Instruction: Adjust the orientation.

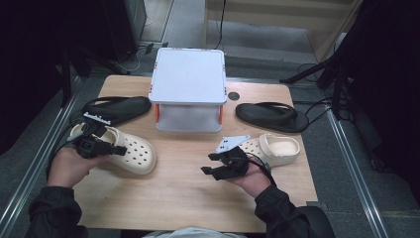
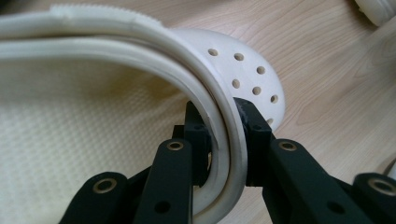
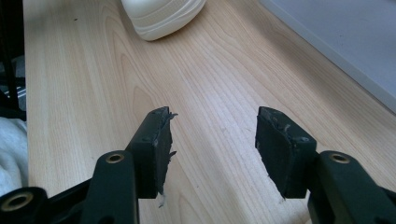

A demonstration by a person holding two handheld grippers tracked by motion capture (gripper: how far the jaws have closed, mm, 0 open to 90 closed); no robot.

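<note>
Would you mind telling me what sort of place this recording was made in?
Probably a lab or workshop set up for recording, not a home: a small wooden table stands on grey carpet between metal floor rails, with loose cables and dark equipment stands around it.

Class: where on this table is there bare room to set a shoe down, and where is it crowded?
Bare wood lies between the left clog and the right tongs, running to the near edge of the table. It is crowded along the back by the box and black sandals.
</note>
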